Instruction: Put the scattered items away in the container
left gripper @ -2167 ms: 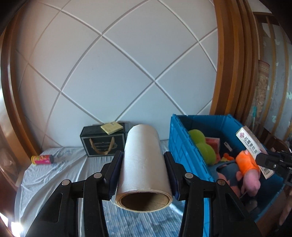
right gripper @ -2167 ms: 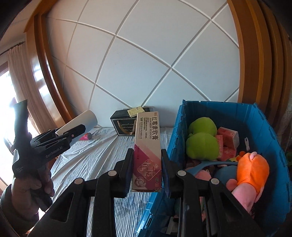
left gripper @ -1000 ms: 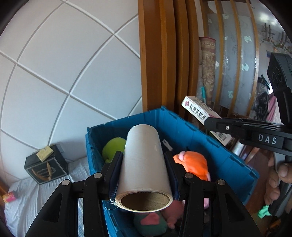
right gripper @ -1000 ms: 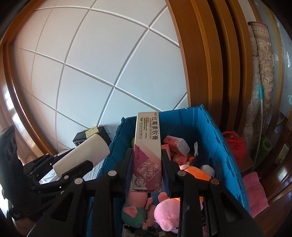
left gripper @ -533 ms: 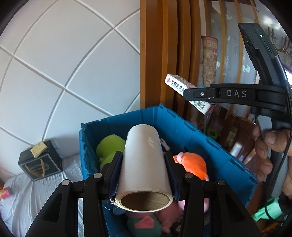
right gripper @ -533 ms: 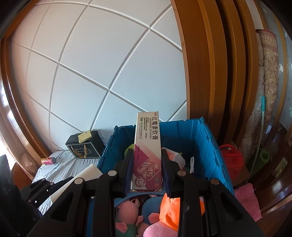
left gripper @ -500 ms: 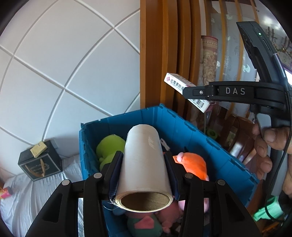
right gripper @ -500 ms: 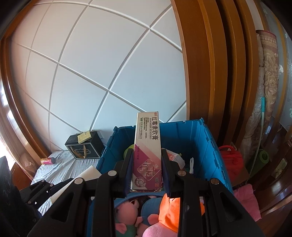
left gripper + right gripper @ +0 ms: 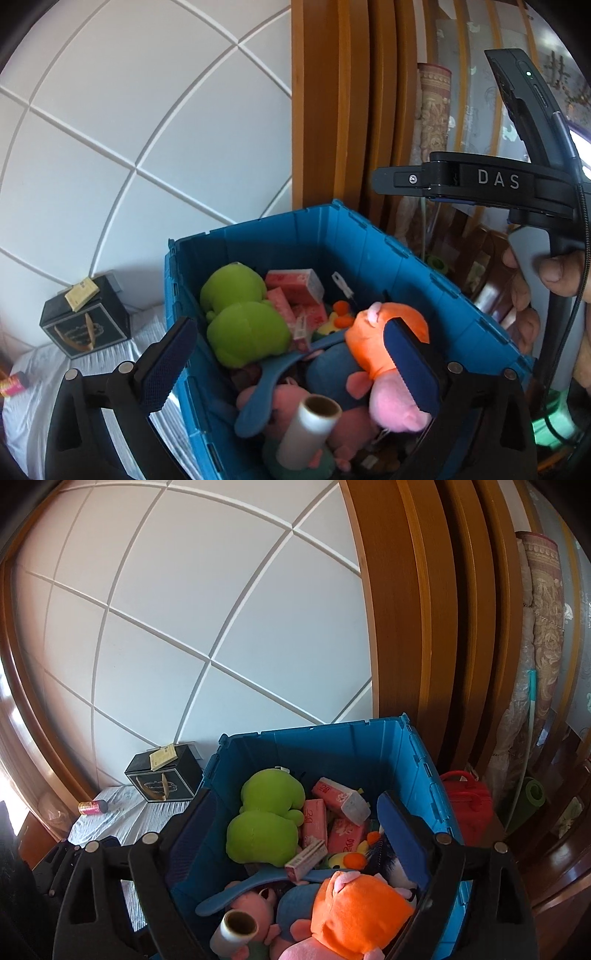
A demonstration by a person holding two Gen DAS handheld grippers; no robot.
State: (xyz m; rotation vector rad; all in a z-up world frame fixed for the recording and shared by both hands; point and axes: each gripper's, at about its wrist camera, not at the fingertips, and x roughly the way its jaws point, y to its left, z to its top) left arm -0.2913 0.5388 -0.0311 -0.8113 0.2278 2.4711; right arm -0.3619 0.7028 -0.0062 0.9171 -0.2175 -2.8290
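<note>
Left wrist view: the left gripper hangs over the blue crate, jaws opening wide and clasping nothing — the film roll lies free among the plush toys inside the crate. The right gripper is also above the crate, jaws opening and empty; the pink carton rests inside, just beside the green plush.

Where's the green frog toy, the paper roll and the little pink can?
green frog toy [image 9: 264, 829]: right wrist view, on its belly.
paper roll [image 9: 308, 430]: left wrist view, on its white side.
pink can [image 9: 91, 807]: right wrist view, on its side.
</note>
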